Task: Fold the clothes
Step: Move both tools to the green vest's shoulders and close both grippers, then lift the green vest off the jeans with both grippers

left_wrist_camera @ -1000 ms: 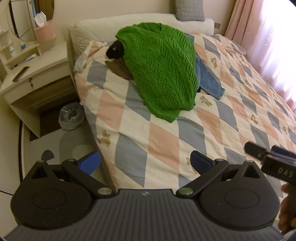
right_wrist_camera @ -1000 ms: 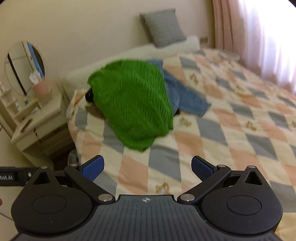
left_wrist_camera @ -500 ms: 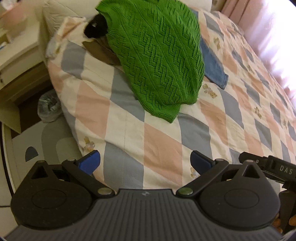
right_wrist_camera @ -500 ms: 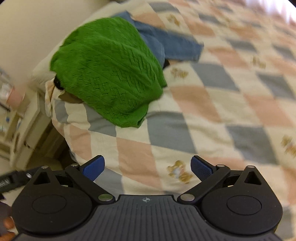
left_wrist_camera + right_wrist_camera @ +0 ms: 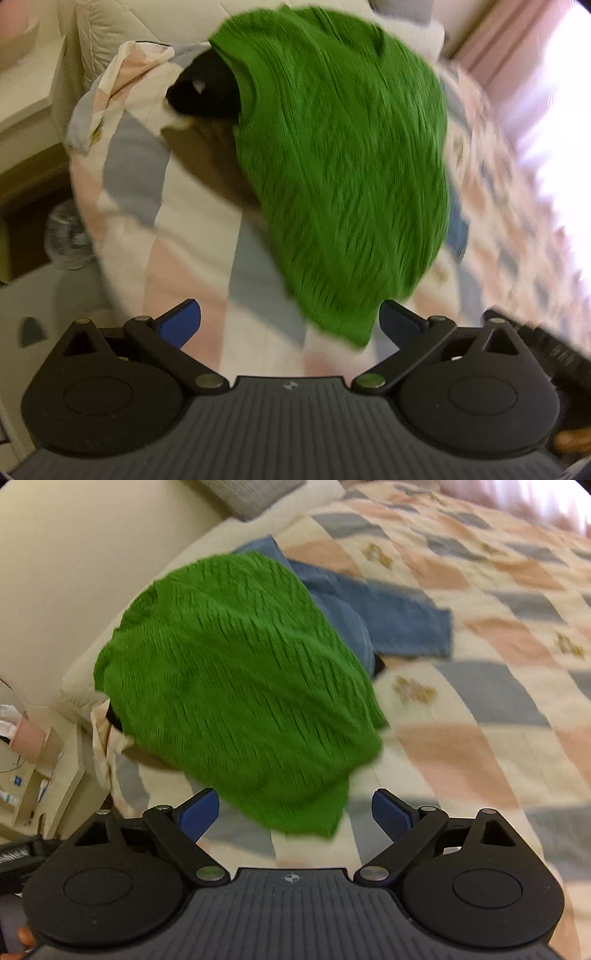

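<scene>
A green knitted sweater [image 5: 343,166] lies draped over a pile of clothes on the checked bedspread [image 5: 192,258]. Its lower hem hangs just beyond my open left gripper [image 5: 290,321], nothing between the fingers. The right wrist view shows the same sweater [image 5: 240,686] close ahead of my open right gripper [image 5: 295,810], its hem near the blue pads. Blue jeans [image 5: 388,624] stick out from under the sweater on the right. A black garment [image 5: 207,88] and a brown one [image 5: 210,162] peek out on its left.
A cream bedside cabinet [image 5: 26,122] stands left of the bed, with a clear bag [image 5: 66,236] on the floor beside it. A pink curtain [image 5: 517,48] hangs at the far right. A grey cushion [image 5: 255,494] leans at the headboard. The bedspread [image 5: 480,701] spreads flat to the right.
Both grippers have moved in toward the green sweater, which now fills much more of each view. Both stayed open.
</scene>
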A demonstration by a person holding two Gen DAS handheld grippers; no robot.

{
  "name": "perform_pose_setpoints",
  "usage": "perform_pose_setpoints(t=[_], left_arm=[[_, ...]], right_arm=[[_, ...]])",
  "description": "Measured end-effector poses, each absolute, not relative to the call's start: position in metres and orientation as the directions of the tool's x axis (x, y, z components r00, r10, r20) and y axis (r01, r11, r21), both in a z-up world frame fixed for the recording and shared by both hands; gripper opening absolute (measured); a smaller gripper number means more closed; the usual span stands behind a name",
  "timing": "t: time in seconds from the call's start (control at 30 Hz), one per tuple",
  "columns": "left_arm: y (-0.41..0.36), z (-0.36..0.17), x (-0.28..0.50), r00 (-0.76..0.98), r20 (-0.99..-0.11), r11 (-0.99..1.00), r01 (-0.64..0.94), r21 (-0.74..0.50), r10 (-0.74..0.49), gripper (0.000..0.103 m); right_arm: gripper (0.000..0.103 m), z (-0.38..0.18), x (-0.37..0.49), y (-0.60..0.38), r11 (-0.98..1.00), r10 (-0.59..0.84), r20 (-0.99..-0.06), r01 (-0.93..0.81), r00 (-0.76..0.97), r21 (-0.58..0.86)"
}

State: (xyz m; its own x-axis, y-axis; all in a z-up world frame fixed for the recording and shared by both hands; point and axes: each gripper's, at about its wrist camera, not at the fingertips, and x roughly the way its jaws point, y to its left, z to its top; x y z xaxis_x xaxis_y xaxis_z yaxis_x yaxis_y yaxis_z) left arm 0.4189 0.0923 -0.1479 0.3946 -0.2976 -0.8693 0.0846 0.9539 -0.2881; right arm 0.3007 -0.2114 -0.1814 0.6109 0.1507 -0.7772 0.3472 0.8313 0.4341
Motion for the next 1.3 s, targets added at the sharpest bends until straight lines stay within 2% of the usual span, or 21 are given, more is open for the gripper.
perform_pose_setpoints(t=[0.1, 0.13, 0.2, 0.27, 0.33, 0.4, 0.5, 0.57, 0.63, 0.7, 0.8, 0.83, 0.87, 0.97, 1.07, 1.2, 1.3], left_arm=[[0.111, -0.146, 0.461, 0.427, -0.832, 0.927, 0.048, -0.371, -0.355, 0.096], [0.116, -0.145, 0.475, 0.443, -0.818, 0.920, 0.042, -0.390, -0.367, 0.096], [0.122, -0.144, 0.500, 0.479, -0.789, 0.908, 0.042, -0.417, -0.385, 0.095], [0.125, -0.147, 0.524, 0.532, -0.750, 0.901, 0.062, -0.429, -0.393, 0.094], [0.128, -0.154, 0.547, 0.561, -0.727, 0.897, 0.068, -0.436, -0.396, 0.087], [0.128, -0.165, 0.569, 0.579, -0.703, 0.889, 0.089, -0.449, -0.413, 0.067], [0.128, -0.180, 0.595, 0.583, -0.686, 0.878, 0.109, -0.466, -0.436, 0.051], [0.129, -0.190, 0.612, 0.581, -0.675, 0.867, 0.112, -0.486, -0.454, 0.049], [0.130, -0.198, 0.623, 0.581, -0.672, 0.861, 0.104, -0.498, -0.459, 0.052], [0.132, -0.207, 0.631, 0.578, -0.668, 0.851, 0.091, -0.517, -0.468, 0.064], [0.140, -0.214, 0.630, 0.586, -0.628, 0.806, 0.076, -0.586, -0.512, 0.073], [0.142, -0.215, 0.629, 0.587, -0.610, 0.787, 0.077, -0.613, -0.533, 0.073], [0.145, -0.216, 0.628, 0.587, -0.591, 0.766, 0.078, -0.638, -0.553, 0.071], [0.149, -0.212, 0.627, 0.594, -0.554, 0.715, 0.051, -0.697, -0.582, 0.044], [0.149, -0.202, 0.620, 0.603, -0.540, 0.727, 0.101, -0.679, -0.588, 0.032], [0.144, -0.195, 0.609, 0.608, -0.559, 0.768, 0.139, -0.625, -0.564, 0.030], [0.144, -0.190, 0.608, 0.612, -0.572, 0.785, 0.137, -0.604, -0.547, 0.030]], right_arm=[[0.091, -0.178, 0.347, -0.208, 0.861, 0.157, -0.788, 0.308, 0.596, 0.405], [0.088, -0.178, 0.362, -0.209, 0.867, 0.166, -0.788, 0.293, 0.593, 0.404], [0.076, -0.176, 0.390, -0.212, 0.875, 0.178, -0.779, 0.265, 0.602, 0.405], [0.076, -0.174, 0.416, -0.217, 0.880, 0.187, -0.762, 0.238, 0.620, 0.410], [0.076, -0.172, 0.443, -0.222, 0.886, 0.195, -0.744, 0.211, 0.639, 0.414], [0.076, -0.170, 0.469, -0.227, 0.890, 0.204, -0.726, 0.184, 0.656, 0.417], [0.076, -0.169, 0.503, -0.234, 0.898, 0.215, -0.704, 0.147, 0.677, 0.416], [0.076, -0.171, 0.520, -0.237, 0.903, 0.218, -0.695, 0.128, 0.685, 0.410], [0.076, -0.172, 0.533, -0.240, 0.907, 0.224, -0.686, 0.110, 0.692, 0.407], [0.076, -0.173, 0.541, -0.243, 0.906, 0.228, -0.680, 0.104, 0.697, 0.410], [0.076, -0.176, 0.552, -0.247, 0.903, 0.231, -0.673, 0.102, 0.702, 0.416], [0.076, -0.177, 0.556, -0.251, 0.901, 0.230, -0.672, 0.107, 0.703, 0.421], [0.076, -0.178, 0.559, -0.253, 0.898, 0.232, -0.670, 0.110, 0.705, 0.427], [0.076, -0.177, 0.565, -0.258, 0.888, 0.241, -0.647, 0.104, 0.723, 0.447], [0.076, -0.171, 0.569, -0.259, 0.886, 0.261, -0.606, 0.063, 0.752, 0.459], [0.076, -0.159, 0.582, -0.259, 0.897, 0.307, -0.548, -0.043, 0.778, 0.441], [0.076, -0.157, 0.600, -0.260, 0.906, 0.316, -0.537, -0.081, 0.782, 0.415]])
